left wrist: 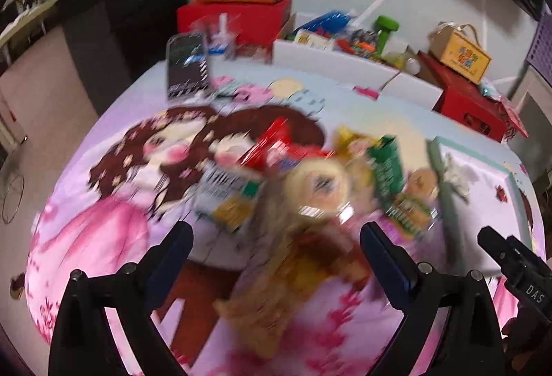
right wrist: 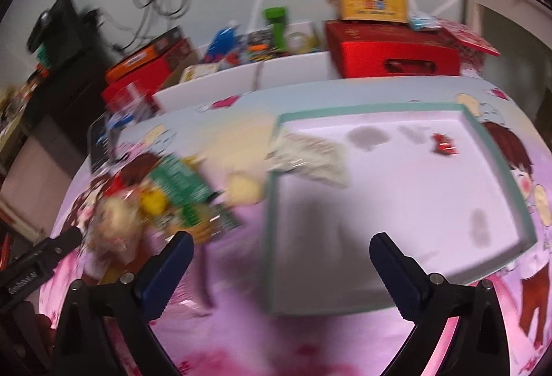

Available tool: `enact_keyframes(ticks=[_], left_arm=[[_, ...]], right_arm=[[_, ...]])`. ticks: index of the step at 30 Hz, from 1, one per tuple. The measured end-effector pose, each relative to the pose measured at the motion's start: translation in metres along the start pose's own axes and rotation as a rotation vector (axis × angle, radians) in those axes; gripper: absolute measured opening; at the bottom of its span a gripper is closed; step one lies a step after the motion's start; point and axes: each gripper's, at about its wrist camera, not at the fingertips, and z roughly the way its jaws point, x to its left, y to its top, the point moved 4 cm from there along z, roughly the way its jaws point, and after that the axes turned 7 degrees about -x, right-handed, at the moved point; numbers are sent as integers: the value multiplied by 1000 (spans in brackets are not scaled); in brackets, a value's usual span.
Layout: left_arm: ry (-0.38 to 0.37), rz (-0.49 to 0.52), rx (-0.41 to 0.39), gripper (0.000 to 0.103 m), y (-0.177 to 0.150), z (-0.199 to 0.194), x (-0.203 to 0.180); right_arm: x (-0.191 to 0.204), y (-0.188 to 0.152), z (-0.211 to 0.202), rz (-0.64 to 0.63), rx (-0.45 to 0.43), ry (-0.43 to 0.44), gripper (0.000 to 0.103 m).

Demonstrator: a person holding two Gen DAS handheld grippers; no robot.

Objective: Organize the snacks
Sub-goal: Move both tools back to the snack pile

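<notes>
A pile of snack packets (left wrist: 310, 175) lies on the cartoon-print tablecloth (left wrist: 103, 203): a red one (left wrist: 272, 144), a green one (left wrist: 386, 169), a yellow-brown one (left wrist: 286, 272). My left gripper (left wrist: 276, 238) is open and empty, just above the pile's near side. A shallow white tray with a teal rim (right wrist: 272, 238) sits to the right; it holds a pale packet (right wrist: 310, 158) and a small red sweet (right wrist: 445, 144). My right gripper (right wrist: 281, 251) is open and empty over the tray's near-left part. The pile also shows in the right wrist view (right wrist: 165, 203). Both views are blurred.
At the table's back stand a white bin of toys (left wrist: 345, 61), red boxes (left wrist: 234, 17) (right wrist: 393, 55), a yellow carry box (right wrist: 372, 1) and a dark packet (left wrist: 188, 65). The right gripper's body (left wrist: 517, 265) shows at the left view's right edge.
</notes>
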Motion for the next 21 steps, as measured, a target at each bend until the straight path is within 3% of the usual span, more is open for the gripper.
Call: enact_keyframes(ticks=[8,16,21], left_arm=[[-16,64,98,97,-32,13,16],[-58,128,172,97,-48,33,6],[-61,182,188,96,-52,40,-7]], right_arm=[[56,-28,14,-99,68,71,103],[69,-39,38,-137,121,67,103],[71,-42,50,-144,147,68,94]])
